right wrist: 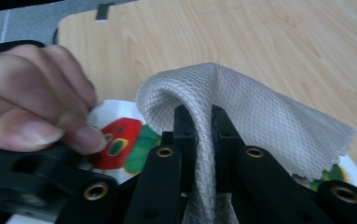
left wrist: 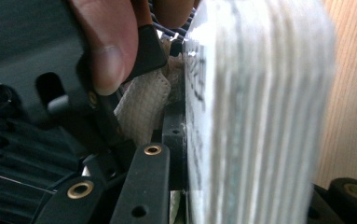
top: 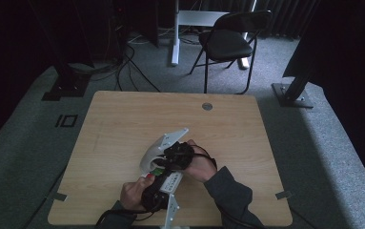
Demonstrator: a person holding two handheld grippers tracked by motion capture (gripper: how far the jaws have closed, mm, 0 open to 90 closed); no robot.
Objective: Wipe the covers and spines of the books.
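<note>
Here the right gripper (right wrist: 203, 140) pinches the cloth (right wrist: 255, 116).

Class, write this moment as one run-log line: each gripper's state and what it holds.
left gripper: shut on book | right gripper: shut on cloth | table: both worked near front edge

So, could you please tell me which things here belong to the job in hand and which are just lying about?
In use:
- white mesh cloth, pinched in the right gripper
- thick white board book with a red-and-green caterpillar picture, held edge-on in the left gripper
- pale wooden table under both

Lying about:
- black folding chair behind the table
- black cables on the grey carpet
</note>
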